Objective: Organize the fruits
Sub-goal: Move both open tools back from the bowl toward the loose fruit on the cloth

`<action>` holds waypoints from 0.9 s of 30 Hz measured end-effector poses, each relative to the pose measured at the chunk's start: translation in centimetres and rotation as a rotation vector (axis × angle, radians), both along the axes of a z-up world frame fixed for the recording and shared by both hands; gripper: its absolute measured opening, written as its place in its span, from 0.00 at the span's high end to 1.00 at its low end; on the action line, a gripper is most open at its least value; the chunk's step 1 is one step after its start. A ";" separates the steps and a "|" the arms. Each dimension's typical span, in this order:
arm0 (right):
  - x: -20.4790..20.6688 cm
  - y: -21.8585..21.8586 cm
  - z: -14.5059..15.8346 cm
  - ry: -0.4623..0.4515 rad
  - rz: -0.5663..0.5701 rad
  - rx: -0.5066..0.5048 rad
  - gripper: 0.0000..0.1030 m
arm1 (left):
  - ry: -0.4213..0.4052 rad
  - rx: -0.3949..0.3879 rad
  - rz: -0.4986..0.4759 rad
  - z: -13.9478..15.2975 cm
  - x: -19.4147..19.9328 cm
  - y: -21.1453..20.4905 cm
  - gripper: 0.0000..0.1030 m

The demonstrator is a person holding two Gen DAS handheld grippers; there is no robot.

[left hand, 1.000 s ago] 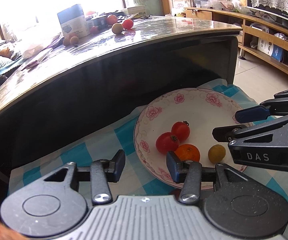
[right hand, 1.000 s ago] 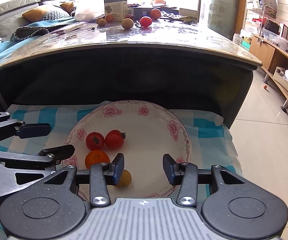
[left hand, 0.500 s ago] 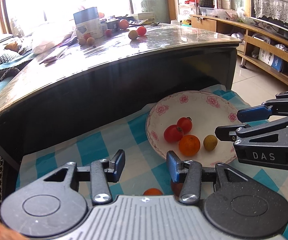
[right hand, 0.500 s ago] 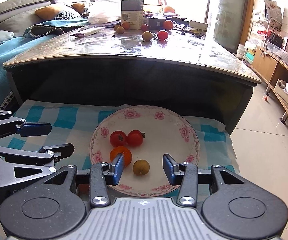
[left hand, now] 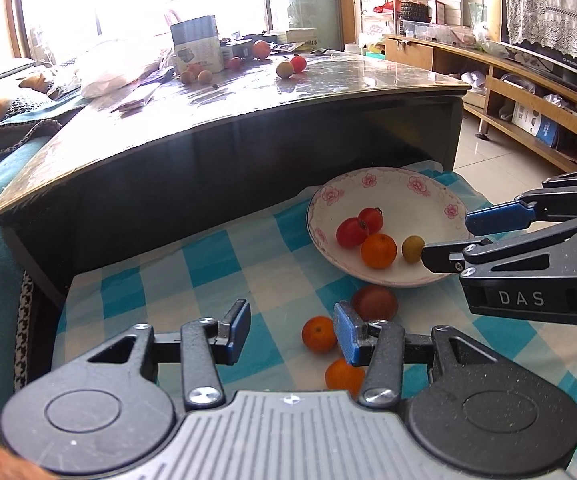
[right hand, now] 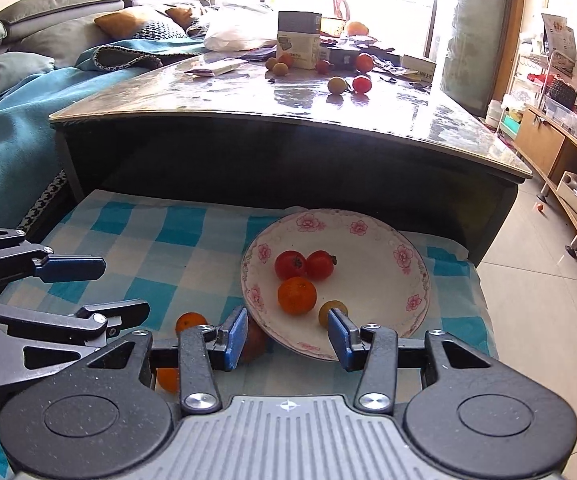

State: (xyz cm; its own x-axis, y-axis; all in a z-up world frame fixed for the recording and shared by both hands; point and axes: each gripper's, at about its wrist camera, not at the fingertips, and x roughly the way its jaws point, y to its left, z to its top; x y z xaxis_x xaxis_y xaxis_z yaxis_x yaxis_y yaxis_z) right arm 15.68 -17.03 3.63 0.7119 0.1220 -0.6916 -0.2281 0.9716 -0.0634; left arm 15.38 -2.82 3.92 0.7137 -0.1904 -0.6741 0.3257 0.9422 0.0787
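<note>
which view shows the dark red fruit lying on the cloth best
The left wrist view. There the dark red fruit lies in the open on the checked cloth, just in front of the plate, only slightly covered by a finger. In the right wrist view, a blue finger pad hides most of it.

Two low wrist views facing the dark table (left hand: 216,128), sharing the nearby floral plate (right hand: 404,236).
</note>
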 end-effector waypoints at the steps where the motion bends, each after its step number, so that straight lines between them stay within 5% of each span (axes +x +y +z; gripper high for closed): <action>1: -0.2 0.2 0.0 0.003 0.003 0.000 0.62 | 0.001 -0.003 0.001 0.0 -0.2 0.2 0.46; 27: -3.6 2.8 -2.0 0.087 0.021 -0.003 0.62 | 0.062 -0.085 0.038 -1.4 -3.8 2.8 0.46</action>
State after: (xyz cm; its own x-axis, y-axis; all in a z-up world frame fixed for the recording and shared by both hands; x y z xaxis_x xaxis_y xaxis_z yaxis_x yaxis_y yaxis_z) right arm 12.04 -14.27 1.62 0.6462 0.1340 -0.7513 -0.2533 0.9663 -0.0455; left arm 11.62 -0.03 2.55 0.6790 -0.2217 -0.6999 0.2910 0.9565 -0.0208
